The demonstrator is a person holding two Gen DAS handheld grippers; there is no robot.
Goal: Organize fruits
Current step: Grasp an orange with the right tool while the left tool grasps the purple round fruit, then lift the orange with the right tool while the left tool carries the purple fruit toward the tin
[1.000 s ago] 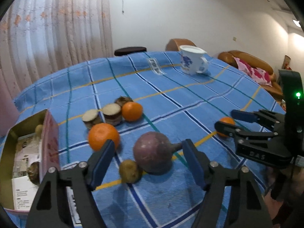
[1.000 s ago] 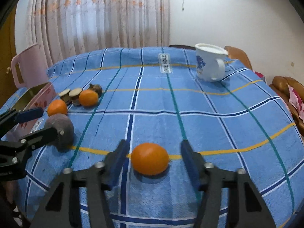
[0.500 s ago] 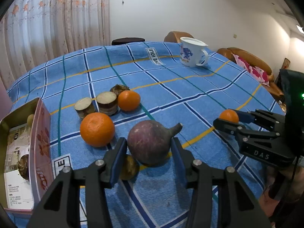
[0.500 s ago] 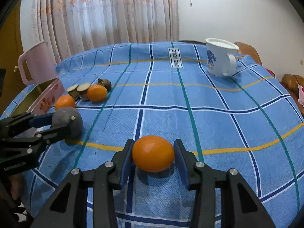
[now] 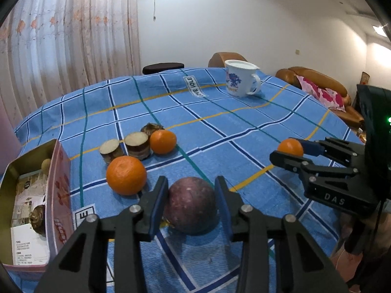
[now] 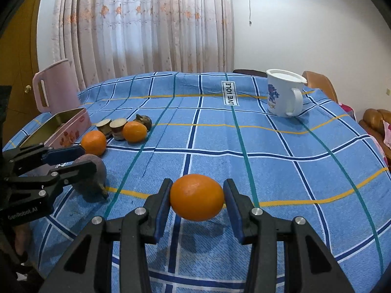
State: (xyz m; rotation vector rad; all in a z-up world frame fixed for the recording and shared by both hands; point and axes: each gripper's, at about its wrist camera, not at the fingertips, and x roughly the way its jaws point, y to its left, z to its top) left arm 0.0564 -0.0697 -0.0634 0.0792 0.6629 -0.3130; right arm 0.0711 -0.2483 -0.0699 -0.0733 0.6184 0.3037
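**Both claws gripping fruit**

Left claw (image 5: 191,204) clenched on purple fruit (image 5: 190,205), raised just off blue checked table (image 5: 220,131). Right claw (image 6: 196,199) clamps orange (image 6: 196,197), lifted above table. Two more oranges (image 5: 126,175) ahead-left of left claw, beside open tin box (image 5: 52,190).

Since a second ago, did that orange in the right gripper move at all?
Yes. The orange has come up off the blue checked cloth: it sat on the yellow stripe before; now the right gripper holds it above its shadow.
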